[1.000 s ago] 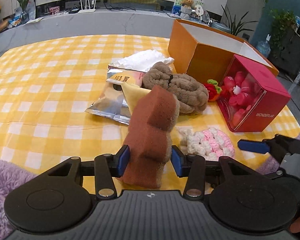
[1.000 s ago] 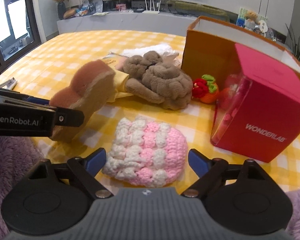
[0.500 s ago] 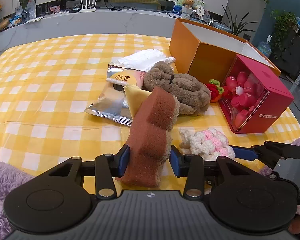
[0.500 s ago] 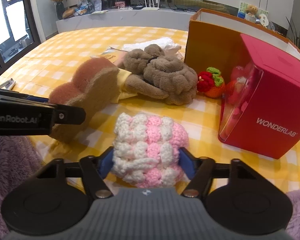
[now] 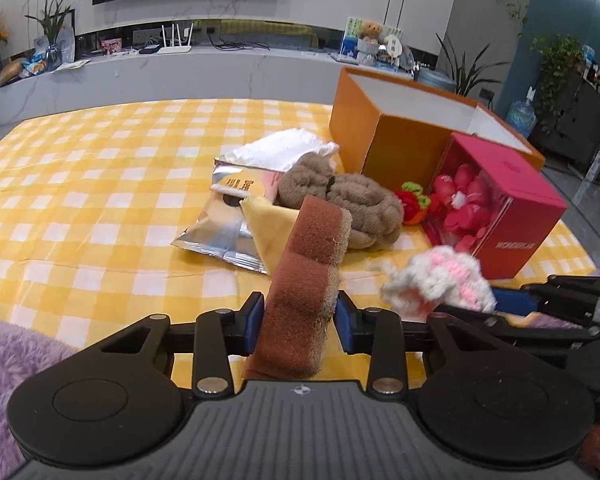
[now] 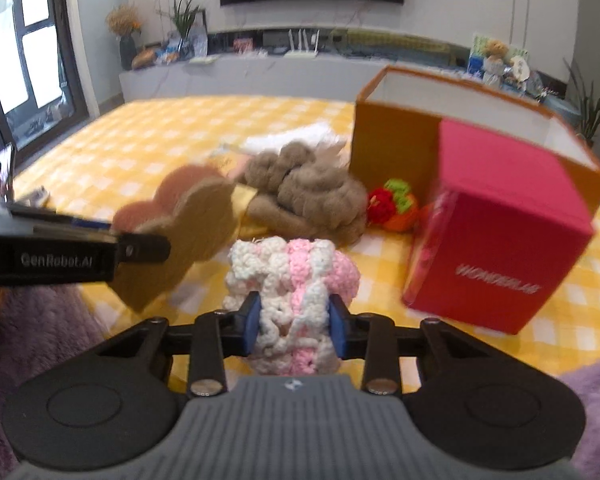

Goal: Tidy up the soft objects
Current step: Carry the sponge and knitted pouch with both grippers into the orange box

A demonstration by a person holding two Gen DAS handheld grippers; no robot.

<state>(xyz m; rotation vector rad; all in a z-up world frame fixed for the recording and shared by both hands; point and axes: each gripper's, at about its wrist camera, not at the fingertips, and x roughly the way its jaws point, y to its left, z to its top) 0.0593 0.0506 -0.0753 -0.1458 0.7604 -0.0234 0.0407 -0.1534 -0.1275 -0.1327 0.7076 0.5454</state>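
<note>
My left tool closing on a brown sponge, my right tool closing on a pink-and-white crochet piece, red box marked WONDERLAB, left tool arm lettered GenRobot.AI

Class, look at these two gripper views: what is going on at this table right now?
A person is sorting soft things with a handheld gripper in each hand. The left gripper has its jaws closing on a brown bread-shaped sponge. The right gripper has its jaws closing on a pink-and-white crocheted piece, squeezed between them. A brown plush toy, a foil snack bag, a red box and an open orange box sit on the yellow checked tablecloth.
</note>
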